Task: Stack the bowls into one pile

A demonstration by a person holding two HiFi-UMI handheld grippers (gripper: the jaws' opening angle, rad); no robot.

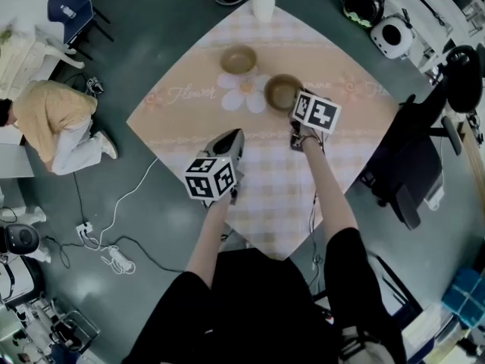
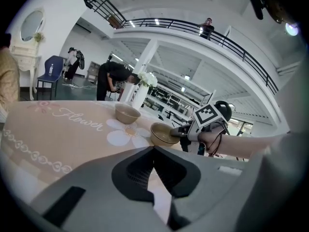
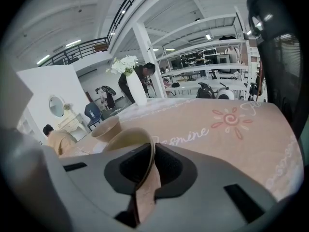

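Checked tablecloth (image 1: 265, 196). Our right gripper (image 1: 295, 118) pinches near bowl (image 1: 280, 89) by its rim; left gripper (image 1: 237, 136) closed, empty. Rim-only hold: we expect tilt or slip on lifting.

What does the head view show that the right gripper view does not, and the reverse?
Only the head view: the left tool above the tablecloth, the person's forearms, and a white power strip on the floor.
Only the right gripper view: the grip itself, with the right tool seen close and its pads shut on the rim of the near bowl; also the railing overhead.
Both: the near bowl, the far bowl, the white vase with flowers, and the crouching person.
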